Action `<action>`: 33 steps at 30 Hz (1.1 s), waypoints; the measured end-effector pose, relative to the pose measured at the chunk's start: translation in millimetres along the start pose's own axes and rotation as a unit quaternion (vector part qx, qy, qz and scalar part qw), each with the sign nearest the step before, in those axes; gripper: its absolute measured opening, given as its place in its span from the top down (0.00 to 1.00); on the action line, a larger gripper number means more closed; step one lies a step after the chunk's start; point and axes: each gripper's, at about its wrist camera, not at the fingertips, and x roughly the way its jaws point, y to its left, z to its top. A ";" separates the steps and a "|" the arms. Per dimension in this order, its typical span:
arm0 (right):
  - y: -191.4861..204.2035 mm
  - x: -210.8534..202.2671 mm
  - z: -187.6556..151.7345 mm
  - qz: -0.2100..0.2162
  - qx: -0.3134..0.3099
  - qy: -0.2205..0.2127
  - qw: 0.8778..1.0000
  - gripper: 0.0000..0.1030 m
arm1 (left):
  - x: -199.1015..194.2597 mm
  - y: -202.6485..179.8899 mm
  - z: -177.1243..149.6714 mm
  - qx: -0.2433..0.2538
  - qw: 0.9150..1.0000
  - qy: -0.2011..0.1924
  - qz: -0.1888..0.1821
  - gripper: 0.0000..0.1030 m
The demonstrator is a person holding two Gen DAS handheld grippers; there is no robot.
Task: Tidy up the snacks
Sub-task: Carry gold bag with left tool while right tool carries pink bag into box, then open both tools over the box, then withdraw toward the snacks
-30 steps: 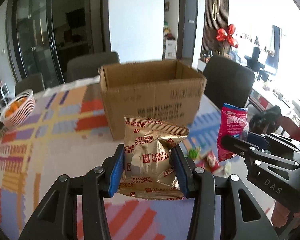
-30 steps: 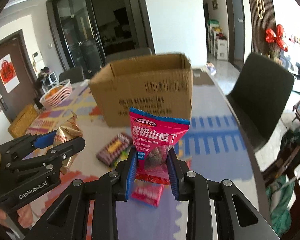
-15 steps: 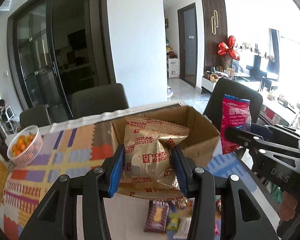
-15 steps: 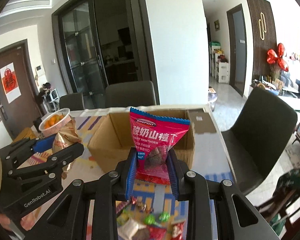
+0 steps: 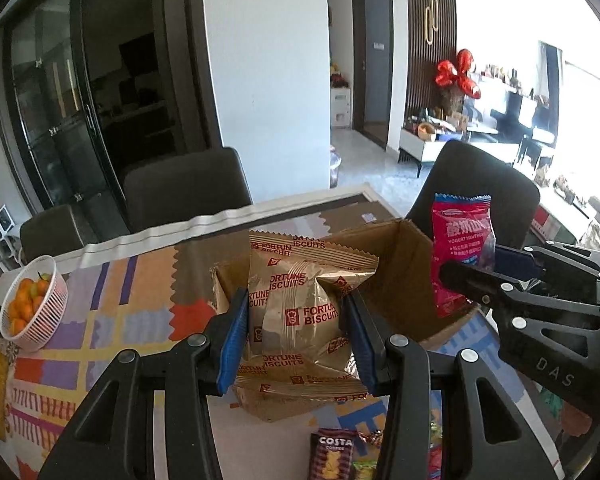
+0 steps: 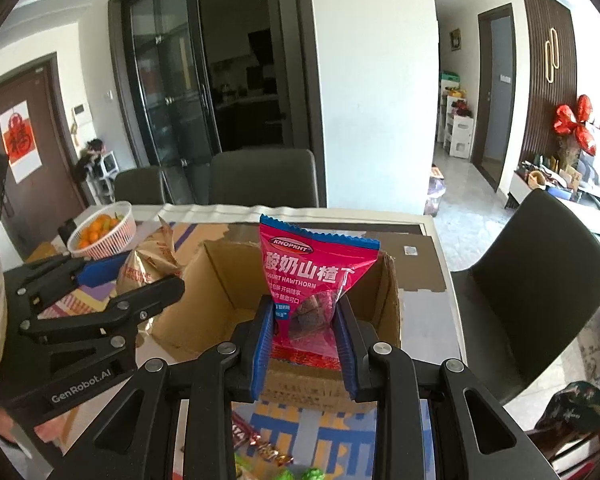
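My left gripper (image 5: 296, 330) is shut on a gold Fortune Biscuits packet (image 5: 300, 312), held up over the near left rim of an open cardboard box (image 5: 404, 280). My right gripper (image 6: 303, 326) is shut on a pink yogurt hawthorn bag (image 6: 314, 280), held above the near wall of the same box (image 6: 228, 280). The box looks empty inside. Each gripper shows in the other's view: the right one (image 5: 466, 266) with the pink bag (image 5: 460, 248), the left one (image 6: 140, 276) with the gold packet (image 6: 148, 264).
Loose snacks lie on the table below the grippers, among them a Costa packet (image 5: 332, 456) and wrapped candies (image 6: 268, 452). A white basket of oranges (image 5: 32, 304) stands at the far left. Dark chairs (image 6: 536, 272) surround the patterned tablecloth (image 5: 112, 320).
Both grippers have risen and moved forward with their packets, from in front of the box to over its near rim. The inside of the box has come into view.
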 end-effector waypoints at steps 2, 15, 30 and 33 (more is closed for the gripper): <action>-3.1 10.4 1.3 0.003 0.000 0.013 1.000 0.70 | 7.7 0.0 2.1 0.001 1.000 0.010 -0.005 0.55; -17.2 39.9 -0.4 -0.024 0.004 0.041 0.999 0.53 | 26.1 1.4 -0.4 -0.001 0.999 0.035 0.006 0.30; -11.2 -45.1 -40.0 -0.040 0.003 -0.015 0.999 0.46 | -62.4 -29.1 -37.3 0.024 0.999 -0.024 0.018 0.20; -11.8 -59.6 -49.1 -0.040 0.006 -0.019 0.999 0.46 | -77.5 -38.7 -49.4 0.028 0.999 -0.032 0.016 0.19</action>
